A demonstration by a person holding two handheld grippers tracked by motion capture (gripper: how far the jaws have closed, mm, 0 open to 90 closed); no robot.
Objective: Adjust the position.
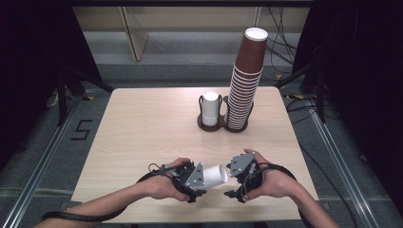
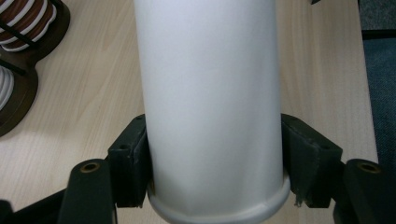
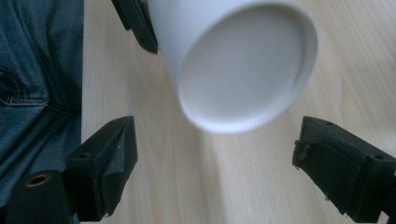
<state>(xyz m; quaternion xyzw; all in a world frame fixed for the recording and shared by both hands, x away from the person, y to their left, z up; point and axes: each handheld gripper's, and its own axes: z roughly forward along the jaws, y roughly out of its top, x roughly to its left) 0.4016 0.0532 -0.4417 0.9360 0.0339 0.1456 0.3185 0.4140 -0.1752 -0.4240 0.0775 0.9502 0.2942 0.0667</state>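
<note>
The left gripper (image 2: 215,172) fingers clamp the white cup (image 2: 210,93) (near its rim); right gripper (image 3: 215,172) fingers gape, touching nothing.

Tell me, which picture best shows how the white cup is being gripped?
The left gripper view: both black pads press the white cup near its rolled rim. The high view shows the cup lying sideways between the two hands. The right gripper view shows its closed base ahead of open jaws.

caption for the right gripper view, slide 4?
Right gripper, jaws open, faces the closed base of a white paper cup held above the wooden table.
</note>
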